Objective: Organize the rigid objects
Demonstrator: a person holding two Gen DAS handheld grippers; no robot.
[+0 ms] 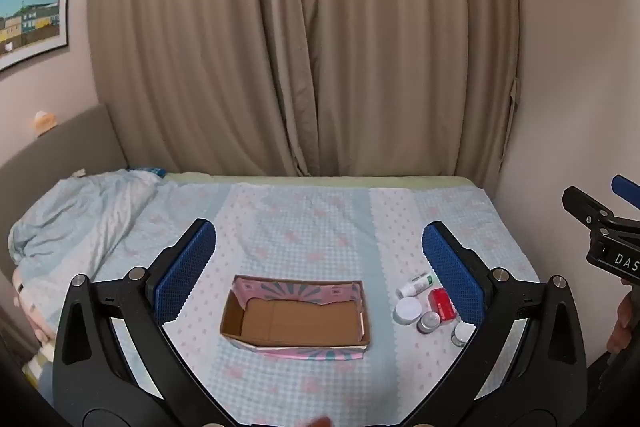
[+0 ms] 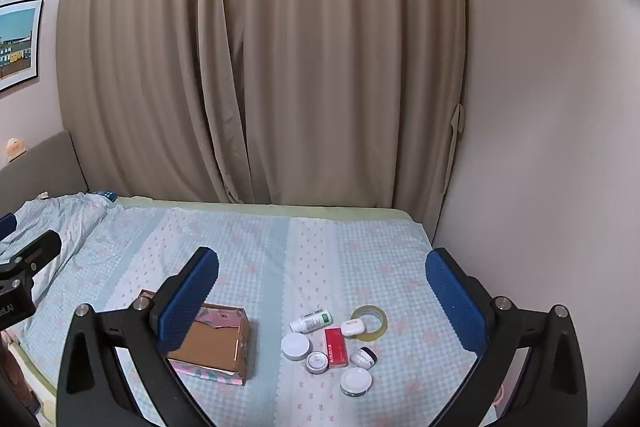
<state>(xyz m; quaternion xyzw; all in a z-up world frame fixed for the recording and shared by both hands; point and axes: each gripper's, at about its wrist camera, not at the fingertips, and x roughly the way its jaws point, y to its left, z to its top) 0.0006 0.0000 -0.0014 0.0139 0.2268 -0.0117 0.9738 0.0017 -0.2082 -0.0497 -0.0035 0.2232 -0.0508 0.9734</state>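
R wrist view | right hand-held gripper (image 2: 322,277) spread wide, empty | small jars (image 2: 296,346) below, betw fingers, apart

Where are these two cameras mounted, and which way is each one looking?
Left wrist view: sits on the left gripper, looking along its open blue fingers over the bed at the empty cardboard box; the right gripper and a hand show at the right edge.
Right wrist view: sits on the right gripper, open, facing the small jars, the red box and the tape roll; the left gripper shows at the left edge.
Both share: bed, box, curtain, wall picture.
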